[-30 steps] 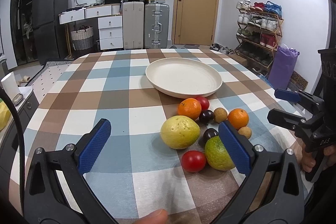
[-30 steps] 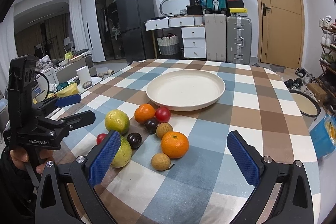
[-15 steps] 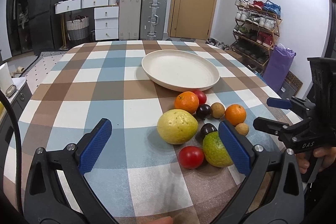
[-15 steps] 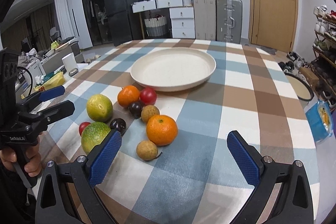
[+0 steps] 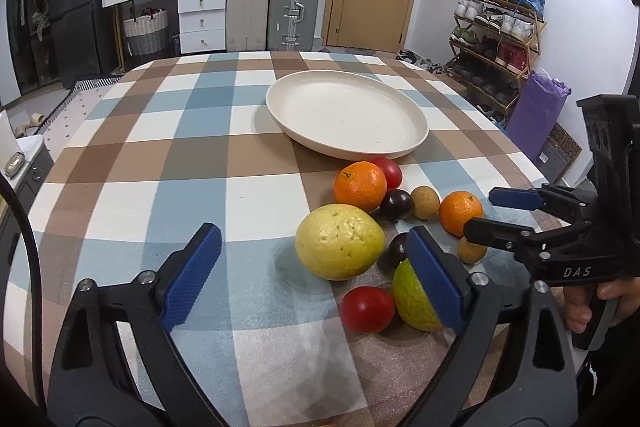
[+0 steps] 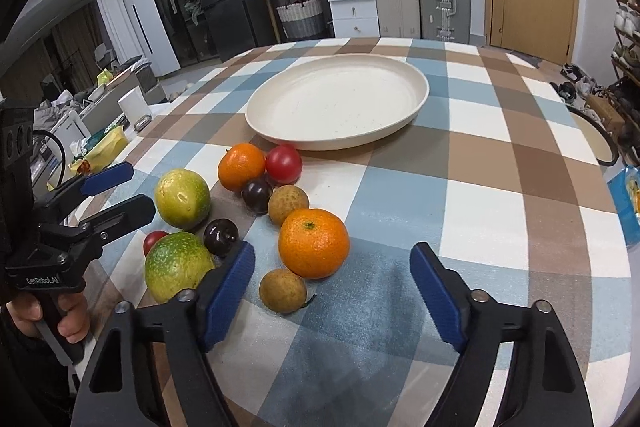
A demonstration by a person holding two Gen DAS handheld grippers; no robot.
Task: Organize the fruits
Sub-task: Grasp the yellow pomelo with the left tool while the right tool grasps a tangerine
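Note:
A cluster of fruit lies on the checked tablecloth in front of an empty cream plate (image 5: 348, 115) (image 6: 340, 103). In the left wrist view: a yellow guava (image 5: 339, 247), a green guava (image 5: 416, 297), a tomato (image 5: 367, 309), an orange (image 5: 360, 186), another orange (image 5: 460, 213). My left gripper (image 5: 316, 273) is open, low over the table just before the yellow guava. In the right wrist view my right gripper (image 6: 332, 291) is open, with the near orange (image 6: 314, 243) and a brown longan (image 6: 283, 291) just ahead between its fingers.
Dark plums (image 6: 257, 195) (image 6: 221, 237), a second longan (image 6: 288, 203) and a red tomato (image 6: 284, 163) sit among the fruit. The table edge runs close on the right (image 6: 600, 227). Suitcases, drawers and a shoe rack stand behind.
Both grippers have moved forward and down toward the fruit; the fruit looms larger in both views. Nothing has been gripped and no fruit has moved.

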